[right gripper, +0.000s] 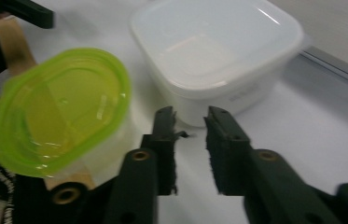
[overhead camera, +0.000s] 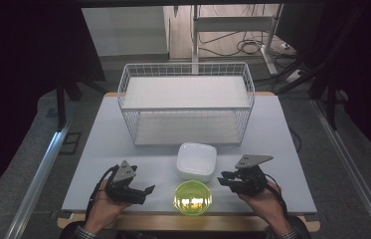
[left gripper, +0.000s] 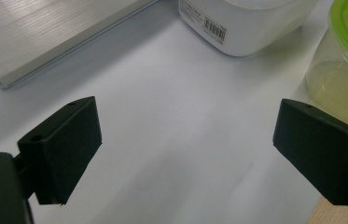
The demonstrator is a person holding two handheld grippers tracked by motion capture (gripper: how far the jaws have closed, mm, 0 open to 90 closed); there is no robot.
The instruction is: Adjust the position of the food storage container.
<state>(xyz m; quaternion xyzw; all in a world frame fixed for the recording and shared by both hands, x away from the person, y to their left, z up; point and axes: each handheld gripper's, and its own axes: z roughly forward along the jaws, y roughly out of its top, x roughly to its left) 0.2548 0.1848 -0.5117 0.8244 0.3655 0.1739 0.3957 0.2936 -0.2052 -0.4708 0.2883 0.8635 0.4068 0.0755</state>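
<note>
1. High view: both my grippers hover low over the near end of the worktop point(overhead camera: 98, 149). The left gripper point(overhead camera: 143, 191) sits left of the green-lidded tub point(overhead camera: 192, 197), the right gripper point(overhead camera: 225, 178) to its right. The tub stands at the near edge between them, and the white lidded box point(overhead camera: 196, 160) stands just behind it, close but whether touching I can't tell. The wire basket point(overhead camera: 186, 102) stands farther back, well apart. I judge the step as closing in on the two containers, likely to load them into the basket.

2. Left gripper view: my jaws are spread wide with nothing between them, only bare worktop. The tub point(left gripper: 344, 70) is off to the right past one jaw and the box point(left gripper: 246, 23) lies ahead. To grab the tub well I should swing toward it so the clear wall sits square between the pads, below the lid rim, before closing.

3. Right gripper view: my jaws point(right gripper: 190, 144) stand nearly together with a narrow gap, pinching nothing. The tub point(right gripper: 59, 112) is close on the left and the box point(right gripper: 218, 51) is straight ahead. I'd have to open up first, since the box is far wider than this gap. Take the box by a wall or the lid lip, level and not skewed, and avoid nudging the tub off the near edge.
</note>
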